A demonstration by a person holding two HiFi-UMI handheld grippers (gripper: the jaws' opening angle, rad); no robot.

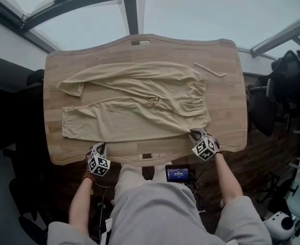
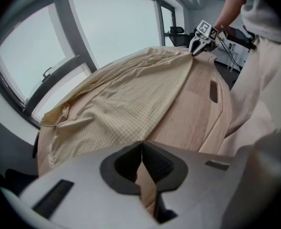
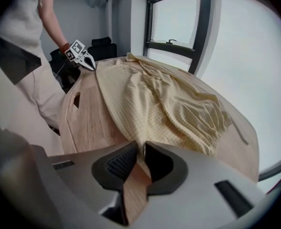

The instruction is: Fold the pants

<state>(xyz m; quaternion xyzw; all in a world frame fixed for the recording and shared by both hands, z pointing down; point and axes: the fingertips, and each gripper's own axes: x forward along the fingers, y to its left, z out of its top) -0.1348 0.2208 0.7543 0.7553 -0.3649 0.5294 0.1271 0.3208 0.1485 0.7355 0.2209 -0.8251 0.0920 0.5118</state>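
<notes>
Beige pants (image 1: 134, 103) lay spread flat across the wooden counter (image 1: 226, 91), waistband toward the right and both legs running left. The left claw (image 2: 141, 146) was closed tight, its tips meeting the near edge of the near leg. The right claw (image 3: 143, 150) was pinched shut on the near waistband corner, cloth showing between its pads at the counter's near edge.

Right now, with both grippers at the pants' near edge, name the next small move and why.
Probably lift both together and carry that edge over toward the far leg. The left gripper and right gripper are each shut on the near edge of the pants, which lie spread flat on the table, legs side by side, not yet folded.
</notes>
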